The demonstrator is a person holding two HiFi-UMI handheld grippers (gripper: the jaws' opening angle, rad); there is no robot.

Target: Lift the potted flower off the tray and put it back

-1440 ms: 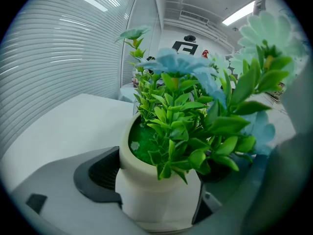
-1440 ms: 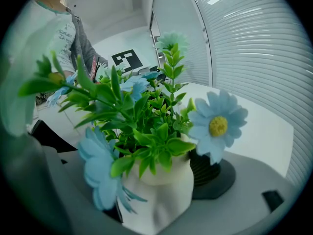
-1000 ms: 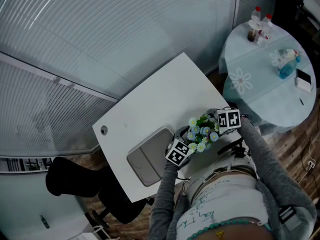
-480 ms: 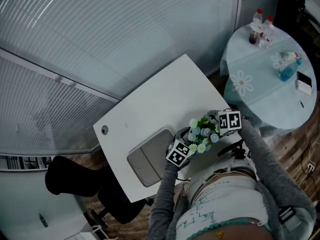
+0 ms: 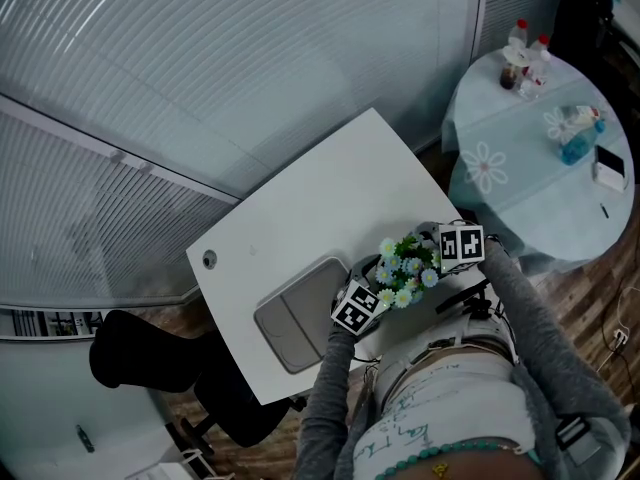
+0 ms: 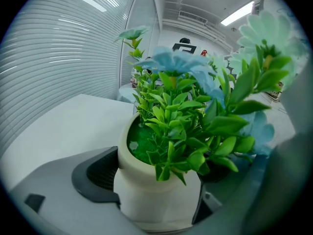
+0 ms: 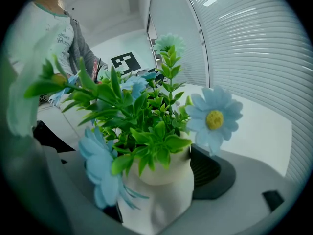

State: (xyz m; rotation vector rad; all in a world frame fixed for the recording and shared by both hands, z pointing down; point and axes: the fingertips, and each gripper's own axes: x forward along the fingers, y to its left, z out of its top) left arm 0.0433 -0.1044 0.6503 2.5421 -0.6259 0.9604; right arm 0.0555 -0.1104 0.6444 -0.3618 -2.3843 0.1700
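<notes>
My left gripper (image 6: 154, 196) and right gripper (image 7: 156, 195) keep jaws clamped on the potted flower (image 5: 405, 265); it has barely moved, still off the tray (image 5: 290, 318), so returning it remains.

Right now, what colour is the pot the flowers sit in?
The pot is plain cream-white, with no pattern. It shows best in the left gripper view.

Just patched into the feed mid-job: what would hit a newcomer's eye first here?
The white ceramic pot of blue and white artificial flowers fills both gripper views, clamped from opposite sides by the left claw and the right claw. In the head view it is held near the front edge of the white table, to the right of the empty grey rectangular tray.
</notes>
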